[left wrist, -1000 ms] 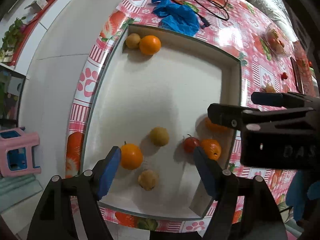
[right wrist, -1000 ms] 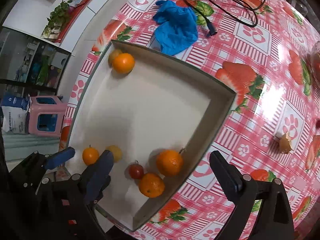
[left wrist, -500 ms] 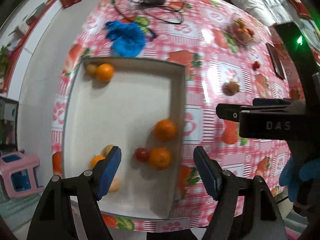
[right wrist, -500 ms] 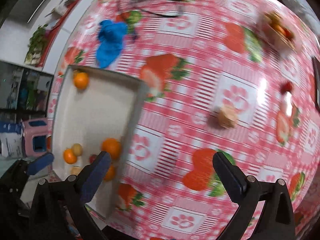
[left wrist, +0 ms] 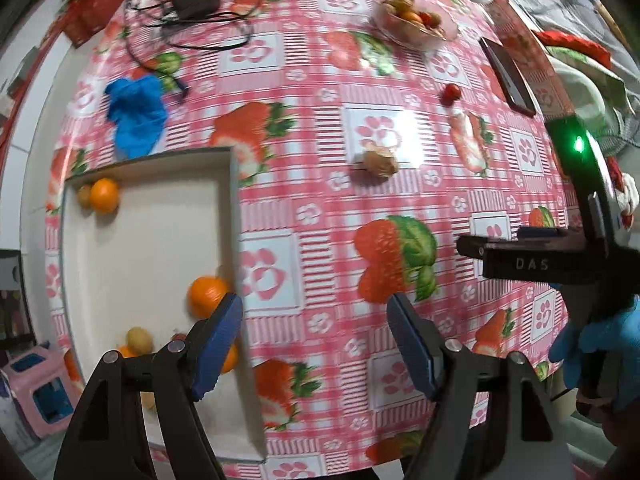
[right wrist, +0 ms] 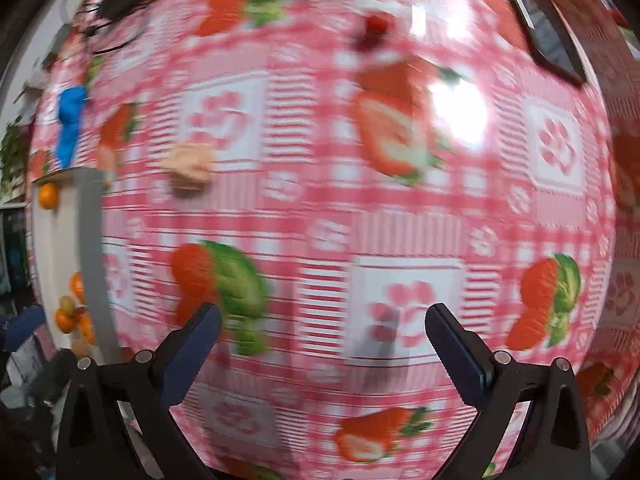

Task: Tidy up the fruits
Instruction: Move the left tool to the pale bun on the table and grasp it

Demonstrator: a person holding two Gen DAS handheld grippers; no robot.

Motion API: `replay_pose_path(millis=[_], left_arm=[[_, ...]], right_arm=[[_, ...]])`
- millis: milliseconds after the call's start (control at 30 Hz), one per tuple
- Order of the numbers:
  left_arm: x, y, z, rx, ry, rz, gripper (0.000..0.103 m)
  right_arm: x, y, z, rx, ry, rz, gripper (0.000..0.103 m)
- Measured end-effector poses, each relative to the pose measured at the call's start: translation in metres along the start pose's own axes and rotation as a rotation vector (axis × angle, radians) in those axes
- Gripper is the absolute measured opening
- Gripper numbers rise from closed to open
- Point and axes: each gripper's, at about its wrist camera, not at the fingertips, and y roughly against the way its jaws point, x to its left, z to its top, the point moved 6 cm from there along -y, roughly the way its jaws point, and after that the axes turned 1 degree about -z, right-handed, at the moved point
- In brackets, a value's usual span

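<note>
A white tray (left wrist: pixel 234 216) at the left holds several fruits: an orange (left wrist: pixel 104 196) in its far corner, another orange (left wrist: pixel 206 296) by its near wall, and a small yellow fruit (left wrist: pixel 139 340). On the strawberry-print tablecloth lie a tan fruit (left wrist: pixel 380 162) and a small red fruit (left wrist: pixel 452 92). My left gripper (left wrist: pixel 316 316) hangs open over the cloth just right of the tray wall, with nothing between its fingers. My right gripper (right wrist: pixel 322 316) stands wide open over bare cloth. In its blurred view the tan fruit (right wrist: pixel 190 164) is up left and the red fruit (right wrist: pixel 376 26) is far ahead. The tray (right wrist: pixel 92 240) sits at the left edge.
A clear bowl (left wrist: pixel 412 20) of fruit stands at the back. A dark phone (left wrist: pixel 508 72) lies at the back right, a blue cloth (left wrist: pixel 136 112) behind the tray, and cables with an adapter (left wrist: pixel 192 0) at the far left. A blue-gloved hand (left wrist: pixel 592 340) holds the right gripper.
Both grippers have swept away from the tray and out over the tablecloth; the tray has slid to the left of both views. The right view has blurred with the motion.
</note>
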Motion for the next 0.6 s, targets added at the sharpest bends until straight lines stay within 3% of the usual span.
replay_pose_path(millis=[267, 600], left_arm=[[-0.031, -0.03, 0.039, 0.019, 0.014, -0.019, 0.078], [-0.061, -0.082, 0.082, 0.045, 0.061, -0.007, 0.078]], right_arm=[[-0.069, -0.025, -0.017, 0.052, -0.039, -0.067, 0.103], [-0.067, -0.021, -0.033, 0.01, 0.053, -0.092, 0.103]])
